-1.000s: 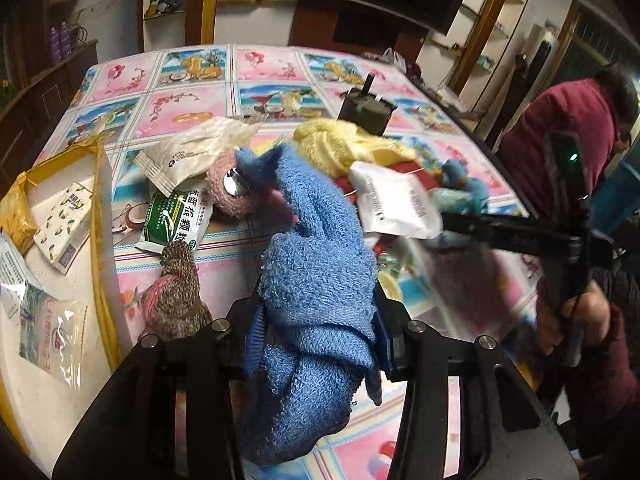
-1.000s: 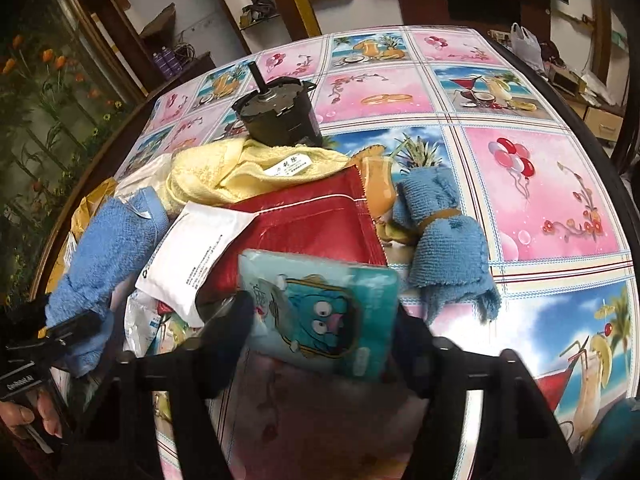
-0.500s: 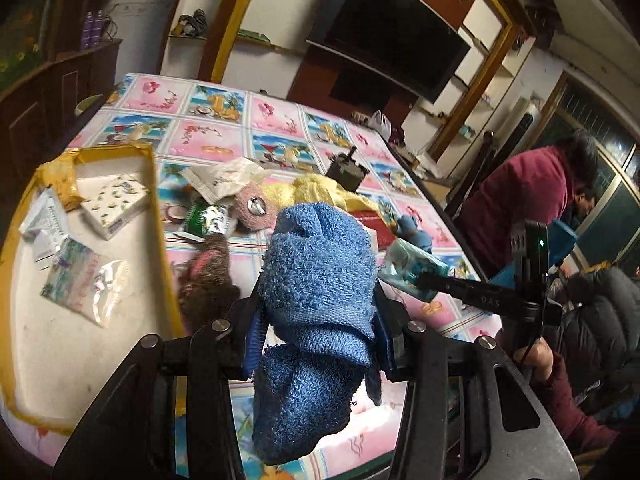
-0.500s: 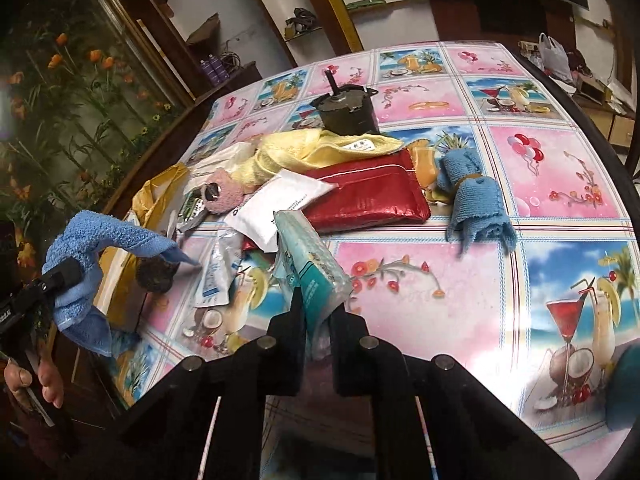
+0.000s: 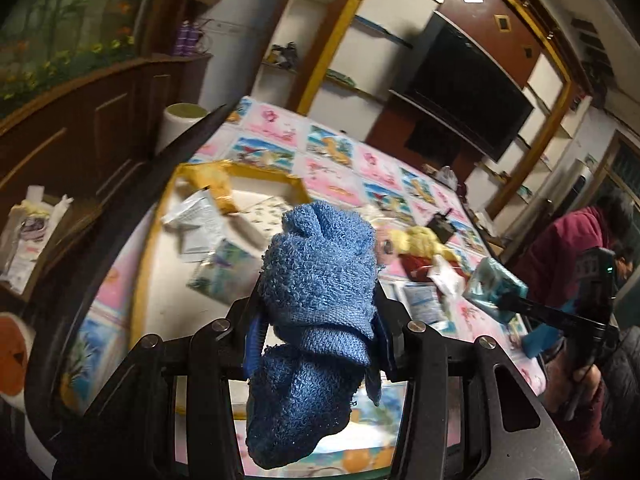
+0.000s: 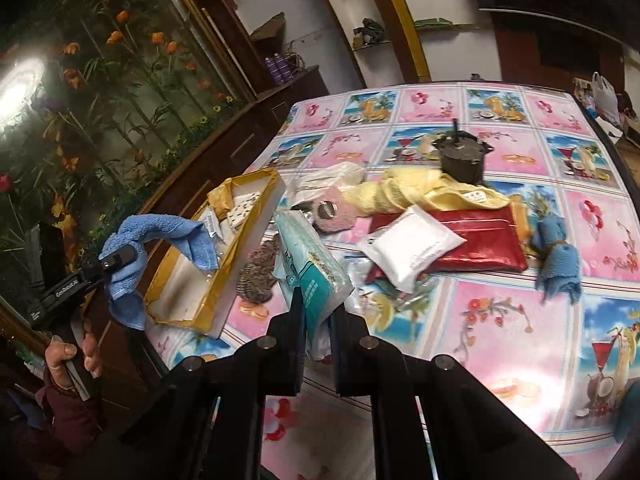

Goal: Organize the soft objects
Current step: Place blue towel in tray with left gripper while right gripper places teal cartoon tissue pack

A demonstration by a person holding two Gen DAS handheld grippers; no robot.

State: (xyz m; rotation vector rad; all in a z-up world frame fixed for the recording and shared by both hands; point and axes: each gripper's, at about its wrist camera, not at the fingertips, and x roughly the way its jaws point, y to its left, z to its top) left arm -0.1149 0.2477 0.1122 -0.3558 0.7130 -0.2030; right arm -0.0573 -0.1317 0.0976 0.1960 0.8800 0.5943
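Blue towel [image 5: 316,300]: bunched terry cloth, pinched between the pressed-in jaws of the left gripper [image 5: 318,344], one end bulging above the grip and the other hanging limp below, so its long axis runs roughly vertical.
Yellow-rimmed box [image 5: 146,240]: just ahead of and below that gripper, slightly to its left, long side running away from it, with flat packets lying inside. Judged the likely drop place; the left gripper is clearly the nearer one, so the towel needs only a short carry forward and down.
Teal tissue pack [image 6: 310,268]: clamped on edge between the narrow-set jaws of the right gripper [image 6: 316,320], held above the table [image 6: 500,320].
Beyond that gripper, unsorted: white pouch [image 6: 414,248], red pouch [image 6: 472,240], yellow cloth [image 6: 416,194], small rolled blue cloth [image 6: 558,256] to its far right.
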